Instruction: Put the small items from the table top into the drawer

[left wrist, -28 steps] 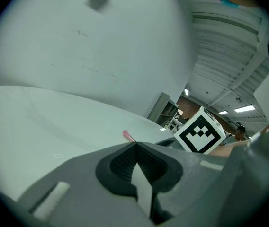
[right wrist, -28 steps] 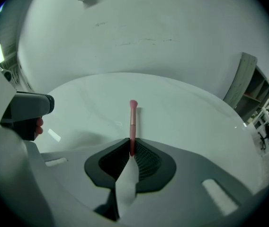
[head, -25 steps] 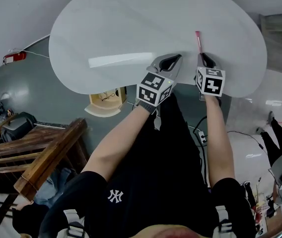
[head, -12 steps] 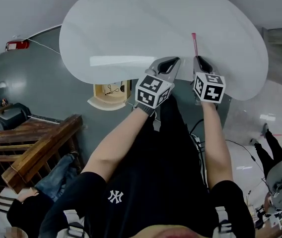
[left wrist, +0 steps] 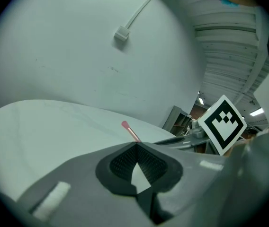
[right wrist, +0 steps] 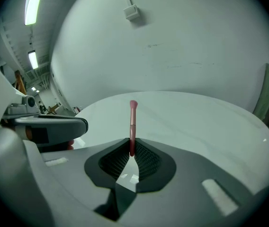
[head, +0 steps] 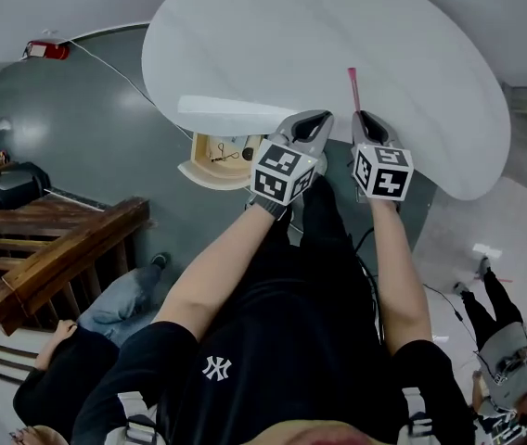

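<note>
A thin pink stick (head: 353,86) with a rounded tip pokes forward over the white round table (head: 273,44). My right gripper (head: 360,116) is shut on its near end, and in the right gripper view the pink stick (right wrist: 133,122) rises from between the pads of the right gripper (right wrist: 131,150). Just to the left, my left gripper (head: 317,117) hangs at the table's near edge. The left gripper (left wrist: 137,145) has its tips together with nothing between them. An open wooden drawer (head: 215,153) juts out under the table edge, left of both grippers, with small items inside.
A wooden stair railing (head: 50,267) stands at the lower left, with a person (head: 69,378) beside it. Another person (head: 505,341) is on the floor at the lower right. A power strip and cable (head: 370,248) lie below the table.
Both grippers have shifted left along the table's near edge, closer to the open drawer. The right one still carries the pink stick.
</note>
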